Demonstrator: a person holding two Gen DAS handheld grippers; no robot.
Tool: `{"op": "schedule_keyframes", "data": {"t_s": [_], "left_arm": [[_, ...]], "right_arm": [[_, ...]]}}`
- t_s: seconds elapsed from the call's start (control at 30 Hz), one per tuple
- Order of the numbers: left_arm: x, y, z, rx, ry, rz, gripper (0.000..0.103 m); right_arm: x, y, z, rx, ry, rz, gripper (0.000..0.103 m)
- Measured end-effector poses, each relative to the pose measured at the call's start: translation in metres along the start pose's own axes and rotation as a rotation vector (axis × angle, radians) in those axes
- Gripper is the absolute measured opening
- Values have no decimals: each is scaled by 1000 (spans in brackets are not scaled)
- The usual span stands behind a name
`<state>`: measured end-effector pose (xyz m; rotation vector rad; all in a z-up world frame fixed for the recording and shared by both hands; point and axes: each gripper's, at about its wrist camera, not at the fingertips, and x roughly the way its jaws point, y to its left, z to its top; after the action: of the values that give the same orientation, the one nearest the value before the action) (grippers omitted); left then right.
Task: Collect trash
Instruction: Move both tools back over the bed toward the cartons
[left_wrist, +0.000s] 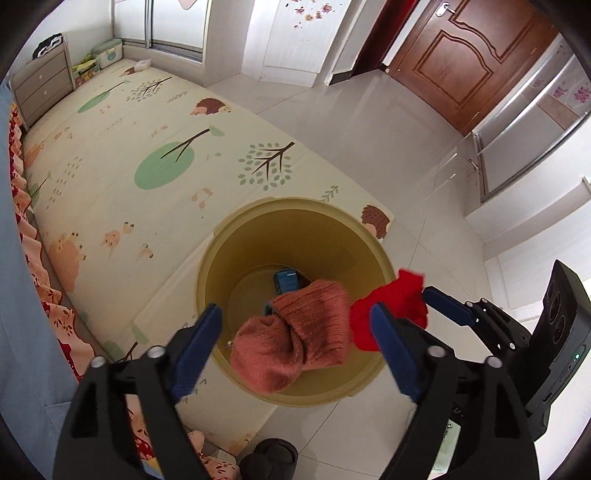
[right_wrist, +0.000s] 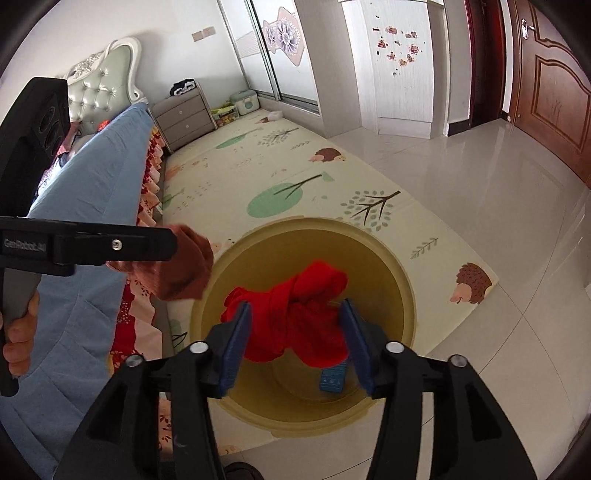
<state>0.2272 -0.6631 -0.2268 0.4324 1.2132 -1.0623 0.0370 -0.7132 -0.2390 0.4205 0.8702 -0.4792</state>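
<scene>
A round yellow bin (left_wrist: 295, 204) stands on the edge of the play mat, right below both grippers. My left gripper (left_wrist: 295, 314) is open wide over its mouth. A rust-pink knitted cloth (left_wrist: 295, 339) hangs between its fingers, clear of both pads. In the right wrist view my right gripper (right_wrist: 295, 306) is open above the same bin (right_wrist: 314, 222), with a bunched red cloth (right_wrist: 295, 321) loose between its blue pads. A small blue box (right_wrist: 334, 378) lies on the bin's floor. The left gripper (right_wrist: 173, 243) and the rust-pink cloth (right_wrist: 184, 266) show at the left.
The bin sits on a cream play mat (left_wrist: 129, 166) with tree and hedgehog prints. A bed with a blue cover (right_wrist: 92, 221) and floral skirt runs along the left. Glossy floor tiles (left_wrist: 369, 129) lead to a brown door (left_wrist: 469, 62). A grey nightstand (right_wrist: 184, 118) stands at the back.
</scene>
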Motion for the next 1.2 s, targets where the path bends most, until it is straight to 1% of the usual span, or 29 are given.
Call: {"op": "schedule_keyframes", "data": {"t_s": [0.03,0.13,0.23,0.27,0.33,0.47,0.6,0.7,0.77,0.87,0.97,1.07,1.2], "left_arm": [[5,3,2,-5,13,0,88],[16,11,5,-26,46,10,88],[19,14,1,-38,68,-10,88],[18,14,0,-34,67,-9,88],[12,11,-1,-25,52,-2,88],[-15,3,-1,-20,-4,-23,88],[-65,-7,-10,-6,-111,-15,88],[-112,-7,-25,-6,-193,-20,88],[-146,-5,-41,-5,-250,3,89],[-194,5,-71,-17,-336,48,89],[-239,22,-107,-42,-409,114,89],[-279,39,-144,-61,-464,184,89],[-326,64,-196,-88,-533,290,90]], "right_arm": [[5,-2,-1,4,4,-2,61],[17,-4,-6,11,35,-4,61],[21,-7,-8,41,44,23,60],[21,-8,-8,50,44,28,58],[15,-7,-6,57,33,33,58],[-11,-1,-1,51,-15,30,57],[-52,12,3,28,-97,36,57],[-87,30,5,0,-162,56,57],[-108,46,5,-22,-200,83,57],[-134,74,5,-59,-246,133,57],[-150,107,4,-96,-266,198,57],[-162,143,2,-150,-280,264,57],[-173,202,0,-228,-283,353,57]]}}
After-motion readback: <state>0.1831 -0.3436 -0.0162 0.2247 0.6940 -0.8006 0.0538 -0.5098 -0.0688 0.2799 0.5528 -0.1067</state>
